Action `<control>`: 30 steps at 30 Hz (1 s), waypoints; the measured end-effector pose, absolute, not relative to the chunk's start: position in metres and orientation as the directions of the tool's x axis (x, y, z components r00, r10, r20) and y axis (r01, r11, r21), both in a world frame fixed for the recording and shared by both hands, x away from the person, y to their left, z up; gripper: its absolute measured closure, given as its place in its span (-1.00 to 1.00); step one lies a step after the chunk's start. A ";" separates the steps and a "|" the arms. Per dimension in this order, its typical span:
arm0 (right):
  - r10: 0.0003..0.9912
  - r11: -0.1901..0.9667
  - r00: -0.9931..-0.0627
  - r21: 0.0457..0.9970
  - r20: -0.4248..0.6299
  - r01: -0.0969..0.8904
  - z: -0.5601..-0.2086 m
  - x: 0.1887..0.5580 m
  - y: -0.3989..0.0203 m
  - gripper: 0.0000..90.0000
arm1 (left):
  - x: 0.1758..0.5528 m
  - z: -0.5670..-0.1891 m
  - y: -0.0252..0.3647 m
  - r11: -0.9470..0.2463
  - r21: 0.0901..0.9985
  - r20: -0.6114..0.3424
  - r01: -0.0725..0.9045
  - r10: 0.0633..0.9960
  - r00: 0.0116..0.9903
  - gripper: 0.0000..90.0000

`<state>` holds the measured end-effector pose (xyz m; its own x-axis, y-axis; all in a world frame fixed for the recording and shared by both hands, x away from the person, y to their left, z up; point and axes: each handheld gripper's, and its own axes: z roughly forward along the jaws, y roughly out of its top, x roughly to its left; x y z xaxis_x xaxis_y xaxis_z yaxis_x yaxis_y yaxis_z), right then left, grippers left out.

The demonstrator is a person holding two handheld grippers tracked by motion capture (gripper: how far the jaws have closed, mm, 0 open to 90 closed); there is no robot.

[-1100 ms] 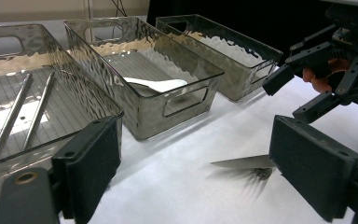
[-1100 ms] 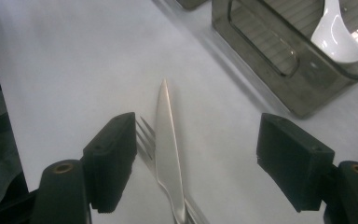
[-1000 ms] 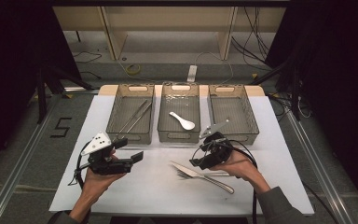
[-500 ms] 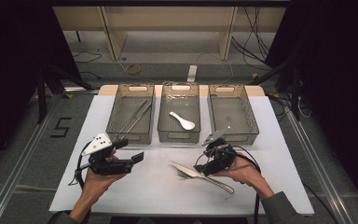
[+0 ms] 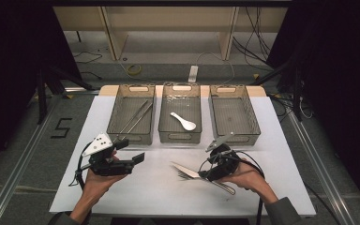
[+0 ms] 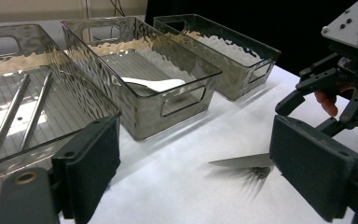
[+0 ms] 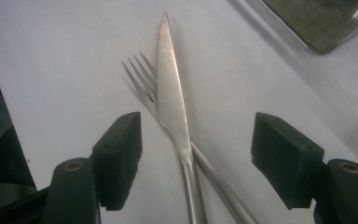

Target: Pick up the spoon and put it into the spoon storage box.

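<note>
Right claw (image 7: 196, 163), jaws spread and just now narrowing, straddles the knife (image 7: 171, 93) lying across the fork (image 7: 140, 79) at lower centre of the surface (image 5: 159, 192), handles running back between the pads.

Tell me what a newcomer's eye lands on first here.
Probably the knife lying across the fork on the white table, with the right gripper poised over them, jaws open and just closing. Behind stand three clear bins; the middle bin holds a white spoon.
</note>
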<state>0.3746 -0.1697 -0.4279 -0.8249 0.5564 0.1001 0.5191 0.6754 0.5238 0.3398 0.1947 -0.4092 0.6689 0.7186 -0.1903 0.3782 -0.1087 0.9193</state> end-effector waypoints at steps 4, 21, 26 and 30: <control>0.554 0.687 -0.827 0.507 0.097 0.520 -0.430 0.372 -0.170 -0.15 | 0.340 -0.409 0.195 -0.113 0.919 -0.186 0.377 0.717 0.671 -0.66; 0.545 0.733 -0.835 0.441 0.075 0.518 -0.444 0.365 -0.172 0.22 | 0.340 -0.409 0.195 -0.115 0.919 -0.186 0.378 0.717 0.672 -0.66; 0.539 0.749 -0.839 0.416 0.071 0.516 -0.450 0.363 -0.172 0.30 | 0.339 -0.409 0.195 -0.114 0.919 -0.187 0.378 0.718 0.671 -0.66; 0.534 0.759 -0.843 0.402 0.065 0.512 -0.451 0.363 -0.173 0.34 | 0.339 -0.410 0.195 -0.115 0.919 -0.186 0.377 0.717 0.671 -0.66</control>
<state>0.3632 -0.1727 -0.4514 -0.8430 0.5340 0.0647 0.5117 0.7592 0.4021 0.3392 0.1950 -0.4096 0.6714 0.7174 -0.1859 0.3770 -0.1147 0.9191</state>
